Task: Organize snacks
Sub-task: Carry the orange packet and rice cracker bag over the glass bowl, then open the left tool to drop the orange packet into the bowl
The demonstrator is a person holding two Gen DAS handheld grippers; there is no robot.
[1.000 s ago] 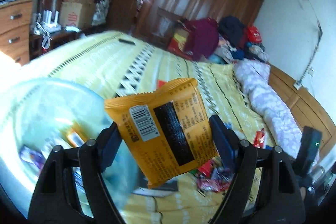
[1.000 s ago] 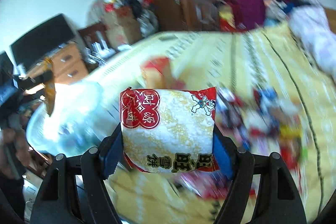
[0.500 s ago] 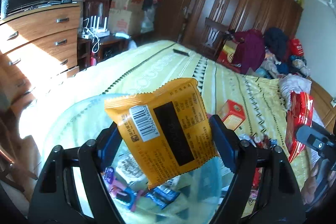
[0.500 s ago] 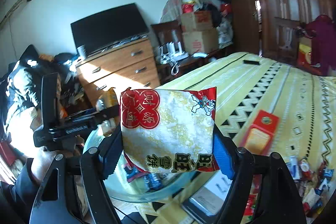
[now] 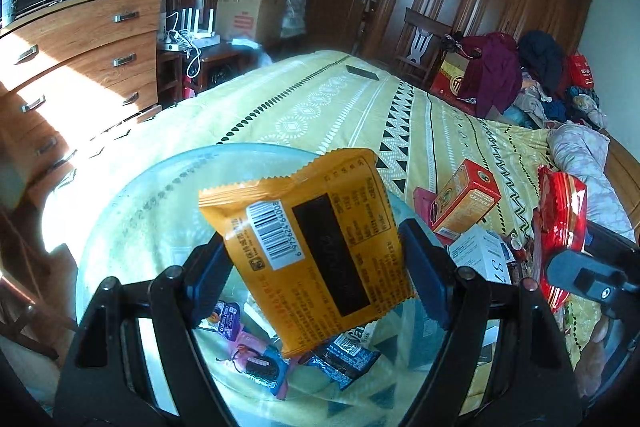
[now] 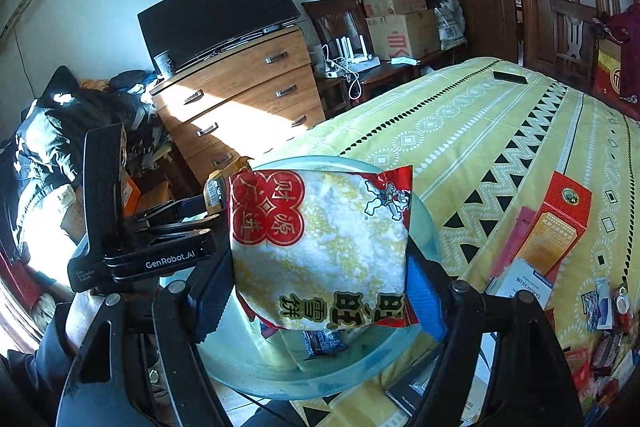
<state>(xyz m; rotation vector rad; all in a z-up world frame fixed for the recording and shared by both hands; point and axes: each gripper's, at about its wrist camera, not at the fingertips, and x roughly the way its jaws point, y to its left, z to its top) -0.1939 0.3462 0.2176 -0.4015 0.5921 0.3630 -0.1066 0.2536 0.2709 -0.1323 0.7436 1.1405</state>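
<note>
Bed (image 5: pixel 352 107) edge, bowl (image 5: pixel 132 211) overhanging: left gripper (image 5: pixel 316 263) clamps orange packet (image 5: pixel 308 247), right gripper (image 6: pixel 320 275) clamps rice-cracker bag (image 6: pixel 320 247); simultaneous drops risk collision or tipping bowl.

Both the left gripper (image 5: pixel 316 267) and right gripper (image 6: pixel 320 277) point downward, jaws apparently clamped.

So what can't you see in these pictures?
- Left wrist view: most snacks in the glass bowl, behind the orange packet held by the left tool.
- Right wrist view: the bowl's middle, behind the rice cracker bag in the right tool.
- Packet print: too small.
</note>
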